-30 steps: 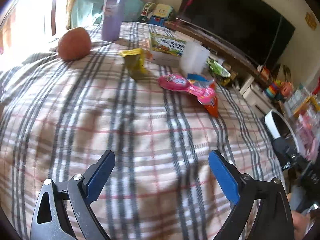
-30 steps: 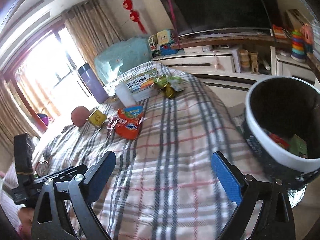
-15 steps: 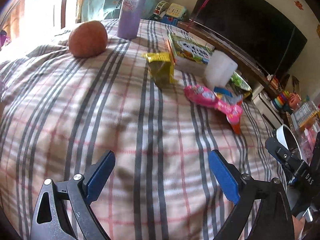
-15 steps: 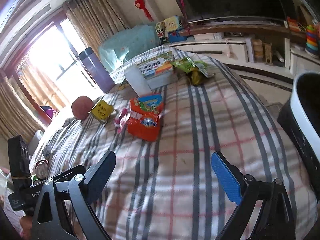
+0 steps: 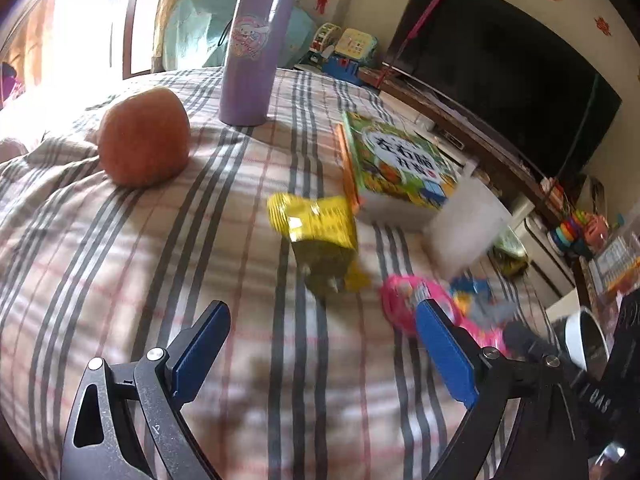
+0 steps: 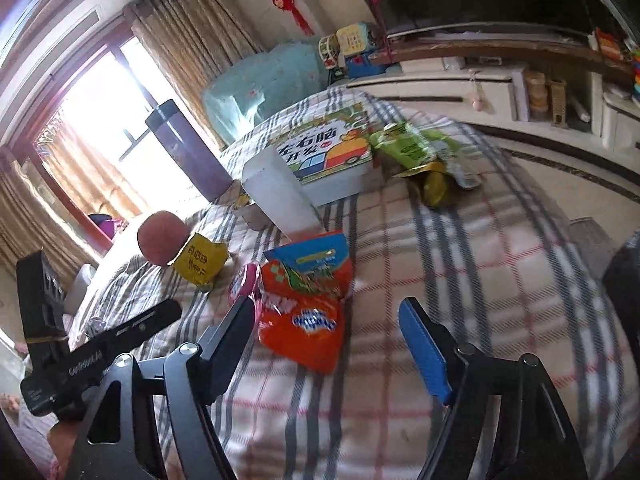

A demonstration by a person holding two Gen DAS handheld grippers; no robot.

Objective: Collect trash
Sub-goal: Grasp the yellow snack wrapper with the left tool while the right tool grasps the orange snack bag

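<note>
Two grippers of mine hang over the plaid worktop [image 5: 120,248], and both have their blue pads spread wide with nothing between them: my left gripper [image 5: 320,344] faces the yellow wrapper [image 5: 320,228], my right gripper [image 6: 328,332] faces the orange snack bag [image 6: 304,312]. The trash lies loose in the middle of the cloth: the yellow wrapper sits crumpled just in front of a picture book [image 5: 396,164], a pink packet [image 5: 404,300] lies to its right with my left gripper's right pad covering part of it, and from the right wrist view the orange snack bag rests flat beside that pink packet, most of which is hidden behind my other pad. A green wrapper [image 6: 416,148] lies past the book's far corner, touching it. A white cup [image 5: 464,228] stands blurred against the book; I cannot tell what is in it. A purple bottle [image 5: 252,48] stands upright with its lid on, near a round orange fruit [image 5: 144,136]. The white-rimmed bin [image 5: 580,340] shows only as a sliver off the worktop's edge, its inside dark and cut off.
</note>
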